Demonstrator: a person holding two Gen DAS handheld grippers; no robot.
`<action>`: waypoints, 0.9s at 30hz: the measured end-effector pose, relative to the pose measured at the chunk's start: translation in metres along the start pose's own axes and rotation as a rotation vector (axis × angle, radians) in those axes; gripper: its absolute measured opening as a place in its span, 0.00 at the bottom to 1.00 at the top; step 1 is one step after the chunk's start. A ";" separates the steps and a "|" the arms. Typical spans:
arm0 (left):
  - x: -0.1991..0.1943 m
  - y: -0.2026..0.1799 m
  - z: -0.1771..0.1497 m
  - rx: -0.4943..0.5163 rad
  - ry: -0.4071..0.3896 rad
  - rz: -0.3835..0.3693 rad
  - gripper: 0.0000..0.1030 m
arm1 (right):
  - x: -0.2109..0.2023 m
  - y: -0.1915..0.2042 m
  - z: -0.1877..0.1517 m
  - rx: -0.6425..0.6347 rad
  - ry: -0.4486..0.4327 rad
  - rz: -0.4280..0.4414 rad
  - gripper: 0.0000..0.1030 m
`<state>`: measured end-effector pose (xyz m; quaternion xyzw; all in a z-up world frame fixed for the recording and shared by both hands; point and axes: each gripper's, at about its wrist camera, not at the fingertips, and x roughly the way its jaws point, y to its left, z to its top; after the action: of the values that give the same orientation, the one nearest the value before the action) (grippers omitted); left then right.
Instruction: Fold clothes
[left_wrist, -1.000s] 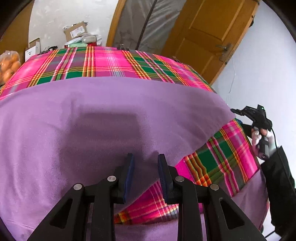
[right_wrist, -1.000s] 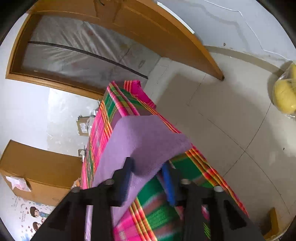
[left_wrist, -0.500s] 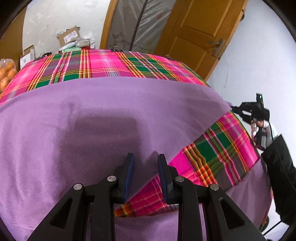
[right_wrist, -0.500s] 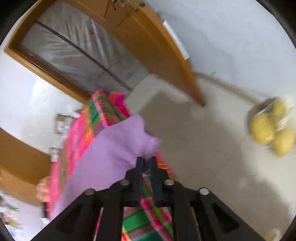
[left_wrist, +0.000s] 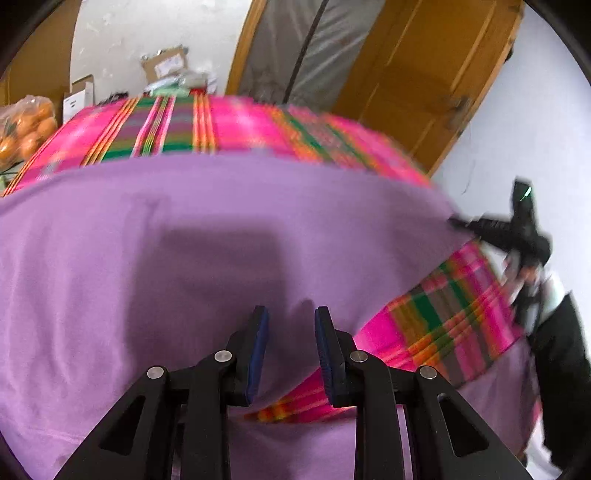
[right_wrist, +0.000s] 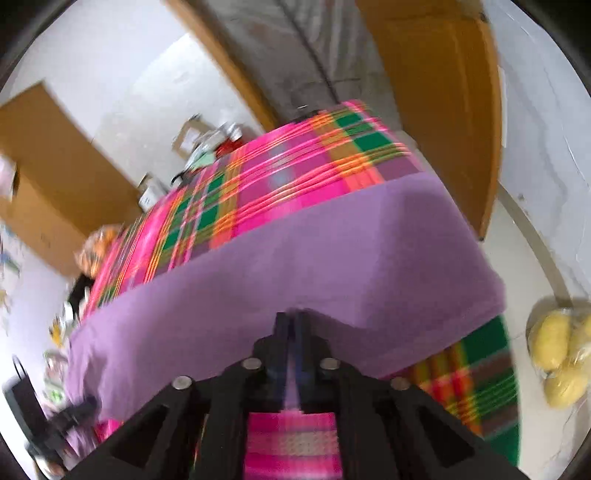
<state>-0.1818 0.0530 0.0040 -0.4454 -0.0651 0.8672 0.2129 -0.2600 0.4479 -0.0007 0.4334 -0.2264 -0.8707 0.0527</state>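
A: Start with the left hand-held gripper (left_wrist: 288, 332). How does it stand?

B: Its two blue-padded fingers (left_wrist: 256, 347) are apart with a clear gap between them, and nothing is gripped. It hangs over the purple cloth (left_wrist: 192, 258), close to the cloth's near folded edge.

A: And the right hand-held gripper (right_wrist: 291, 332)?

B: Its fingers are drawn in almost together, and a strip of the purple cloth (right_wrist: 295, 266) runs between them, so it is pinching the cloth at the cloth's near edge. The left camera shows that gripper (left_wrist: 480, 229) at the cloth's right corner, blurred, with a hand (left_wrist: 528, 273) and a dark sleeve (left_wrist: 561, 369) behind it.

A: Where does the cloth lie?

B: Spread across a bench covered with a pink, green and orange plaid cover (left_wrist: 221, 125). The plaid shows beyond the cloth's far edge and in a wedge (left_wrist: 436, 332) on the near right of the cloth, between two purple layers.

A: What is around the cloth?

B: Beyond its far edge, cardboard boxes (left_wrist: 164, 66) against a white wall, and a wooden door (left_wrist: 424, 85) to the far right. To the far left of the cloth, a bag of oranges (left_wrist: 26, 129). In the right camera, a clear bag of yellow fruit (right_wrist: 557, 354) lies on the floor to the right of the cloth.
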 end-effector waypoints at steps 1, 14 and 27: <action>-0.002 0.000 -0.002 0.013 -0.009 0.000 0.25 | -0.001 -0.002 0.001 0.009 -0.005 -0.005 0.00; -0.005 0.008 -0.004 0.003 -0.008 -0.020 0.25 | 0.032 0.006 0.013 -0.037 0.052 0.009 0.00; -0.089 0.044 -0.038 -0.086 -0.122 0.038 0.25 | -0.012 0.124 -0.068 -0.337 0.110 0.121 0.16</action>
<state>-0.1193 -0.0277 0.0344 -0.4014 -0.1068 0.8931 0.1728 -0.2124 0.3165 0.0270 0.4509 -0.1000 -0.8666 0.1891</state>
